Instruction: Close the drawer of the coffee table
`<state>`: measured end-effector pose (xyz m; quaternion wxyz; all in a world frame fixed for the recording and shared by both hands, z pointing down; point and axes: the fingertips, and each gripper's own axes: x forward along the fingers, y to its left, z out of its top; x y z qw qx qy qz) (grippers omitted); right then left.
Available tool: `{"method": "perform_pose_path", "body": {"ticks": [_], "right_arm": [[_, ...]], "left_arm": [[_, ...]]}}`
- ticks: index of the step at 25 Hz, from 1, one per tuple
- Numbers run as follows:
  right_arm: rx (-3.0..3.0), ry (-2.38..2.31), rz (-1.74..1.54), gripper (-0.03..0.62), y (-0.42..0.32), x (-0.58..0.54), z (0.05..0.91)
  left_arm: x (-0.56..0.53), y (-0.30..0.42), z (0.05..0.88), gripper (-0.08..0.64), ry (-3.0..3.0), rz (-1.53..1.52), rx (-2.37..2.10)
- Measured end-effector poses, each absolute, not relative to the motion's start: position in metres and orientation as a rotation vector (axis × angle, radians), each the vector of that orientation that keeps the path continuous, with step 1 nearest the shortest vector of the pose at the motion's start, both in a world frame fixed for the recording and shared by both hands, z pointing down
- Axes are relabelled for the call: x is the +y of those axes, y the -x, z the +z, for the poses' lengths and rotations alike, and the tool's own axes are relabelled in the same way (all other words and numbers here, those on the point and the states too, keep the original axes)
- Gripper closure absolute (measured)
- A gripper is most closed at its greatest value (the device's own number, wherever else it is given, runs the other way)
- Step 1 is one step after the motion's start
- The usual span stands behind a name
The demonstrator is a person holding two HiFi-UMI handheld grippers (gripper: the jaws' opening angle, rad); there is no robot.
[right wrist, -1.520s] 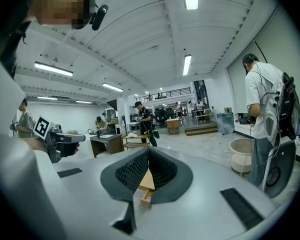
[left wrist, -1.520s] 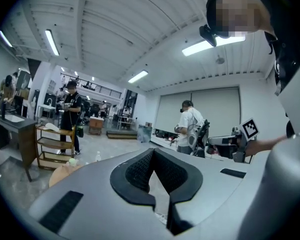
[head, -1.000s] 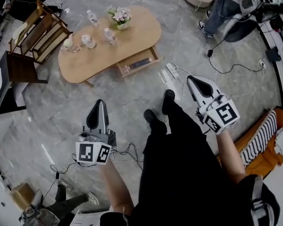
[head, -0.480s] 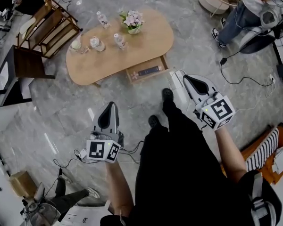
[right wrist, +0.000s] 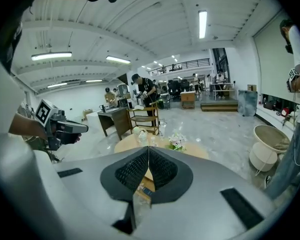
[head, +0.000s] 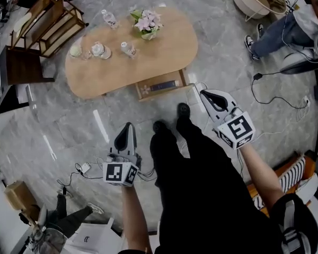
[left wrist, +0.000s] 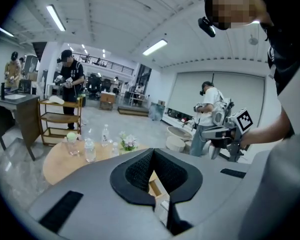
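Observation:
The oval wooden coffee table (head: pixel 164 44) stands on the grey floor, and its drawer (head: pixel 160 84) is pulled out on the near side with a dark flat thing inside. My left gripper (head: pixel 129 126) is shut and empty, held over the floor well short of the table. The right gripper (head: pixel 204 93), also shut and empty, hovers just right of the drawer. In the left gripper view the closed jaws (left wrist: pixel 152 151) point at the table (left wrist: pixel 57 161). From the right gripper view, the drawer (right wrist: pixel 146 184) shows behind the shut fingertips (right wrist: pixel 148 148).
A flower pot (head: pixel 146 23), water bottles (head: pixel 109 19) and glass jars (head: pixel 98 50) stand on the table. A power strip (head: pixel 193 93) and cables (head: pixel 278 91) lie near the drawer. A wooden shelf (head: pixel 47 12), a dark desk (head: pixel 18 67), a basket (head: pixel 259 1) and other people surround the table.
Both grippers have moved forward and down toward the table, staying shut. The person's feet have stepped closer to the drawer.

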<state>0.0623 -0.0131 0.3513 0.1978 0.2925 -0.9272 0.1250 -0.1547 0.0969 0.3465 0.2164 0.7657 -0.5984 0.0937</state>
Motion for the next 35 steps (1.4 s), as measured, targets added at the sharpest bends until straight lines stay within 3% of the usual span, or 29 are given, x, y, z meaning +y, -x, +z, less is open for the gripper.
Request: {"method": "perform_pose_path", "body": {"ticks": [13, 26, 29, 35], "right_arm": [[-2.399, -0.709, 0.378, 0.578, -0.042, -0.045, 0.507], [-2.122, -0.638, 0.401, 0.569, -0.061, -0.049, 0.718], [-2.048, -0.59, 0.369, 0.489, -0.075, -0.045, 0.765], [-1.918, -0.477, 0.261, 0.416, -0.098, -0.039, 0.834]], "left_arm": [[0.046, 0.193, 0.543, 0.548, -1.95, 0.469, -1.563], [0.056, 0.228, 0.77, 0.545, -1.837, 0.791, -1.357], [0.06, 0.234, 0.809, 0.457, -1.816, 0.836, -1.304], [0.077, 0.228, 0.869, 0.361, -1.807, 0.955, -1.171]]}}
